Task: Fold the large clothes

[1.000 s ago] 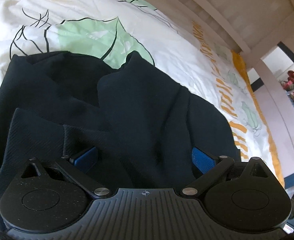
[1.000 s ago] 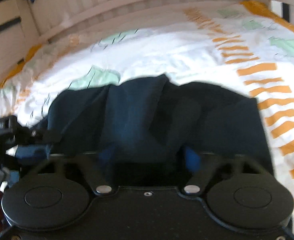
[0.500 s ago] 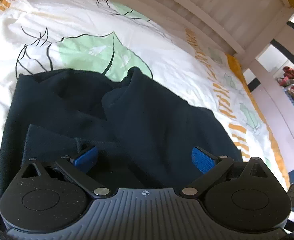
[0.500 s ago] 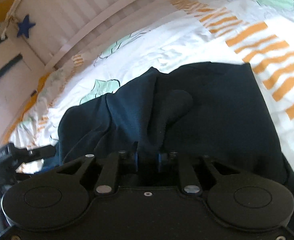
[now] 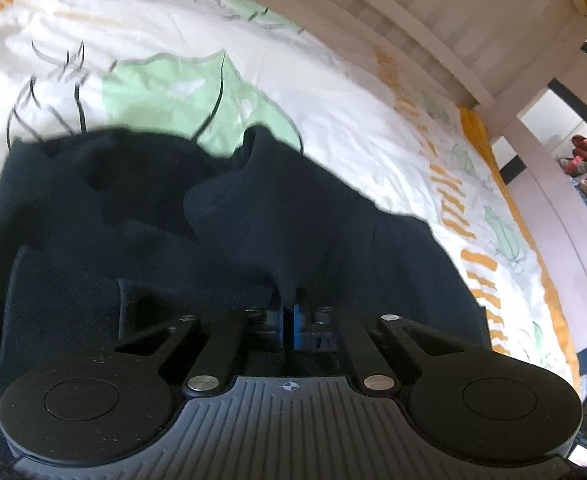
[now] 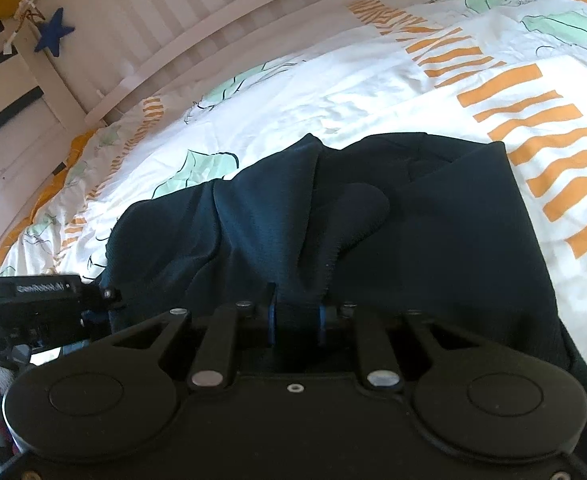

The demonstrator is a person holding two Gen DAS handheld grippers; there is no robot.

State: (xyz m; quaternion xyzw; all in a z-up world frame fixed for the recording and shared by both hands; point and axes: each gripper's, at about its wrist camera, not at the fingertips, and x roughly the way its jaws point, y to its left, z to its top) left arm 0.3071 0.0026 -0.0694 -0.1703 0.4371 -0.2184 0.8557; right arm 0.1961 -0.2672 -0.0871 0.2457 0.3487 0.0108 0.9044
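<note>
The dark garment (image 6: 373, 220) lies bunched on the leaf-print bedspread (image 6: 333, 92), the white slatted bed rail (image 6: 165, 36) beyond it. My left gripper (image 5: 288, 312) has snapped closed, pinching a fold. My right gripper (image 6: 295, 312), jaws just eased slightly, clamps another bunch; beside it, the left one's side bears blurred white lettering I can't read.

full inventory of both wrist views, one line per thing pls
dark garment: 1, dark navy, rumpled on the bed cover, near edge bunched at both grippers
bed cover: 1, white with green leaf and orange stripe print, under the garment
bed frame: 1, white slatted rail, along the far side of the bed
star: 1, blue, hanging on the frame post, upper left in the right wrist view
left gripper: 1, black with blue pads, shut on a fold of the garment
right gripper: 1, black with blue pads, clamped on a thicker bunch of the garment
</note>
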